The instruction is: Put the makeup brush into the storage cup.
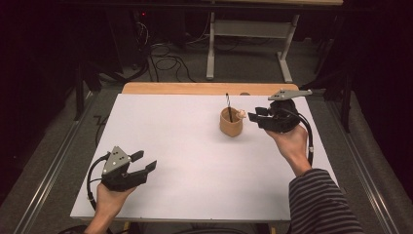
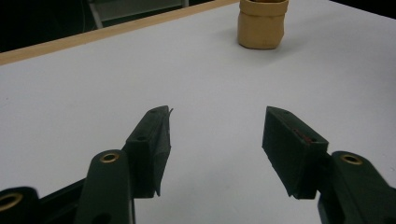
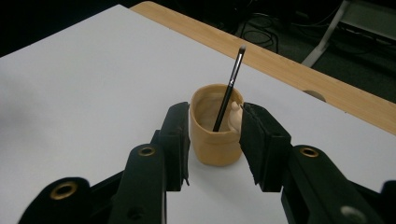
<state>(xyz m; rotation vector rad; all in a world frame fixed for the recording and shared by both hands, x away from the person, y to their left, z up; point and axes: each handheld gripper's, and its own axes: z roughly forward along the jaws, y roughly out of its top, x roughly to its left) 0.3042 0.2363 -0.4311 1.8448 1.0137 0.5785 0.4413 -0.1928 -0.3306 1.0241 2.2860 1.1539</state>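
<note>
Cup (image 3: 215, 135), tan, soft-walled and light, sits between the open right tool (image 3: 215, 140); grip its sides gently.

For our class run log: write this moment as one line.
left gripper: open, idle | right gripper: open beside cup | cup: upright, holds brush

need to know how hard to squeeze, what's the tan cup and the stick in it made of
Tan cup: looks like soft matte fabric or paper, with a rolled, slightly saggy rim. Stick: seemingly a thin brush, with a glossy black handle and pale tip; plastic or lacquered wood, unclear.
</note>
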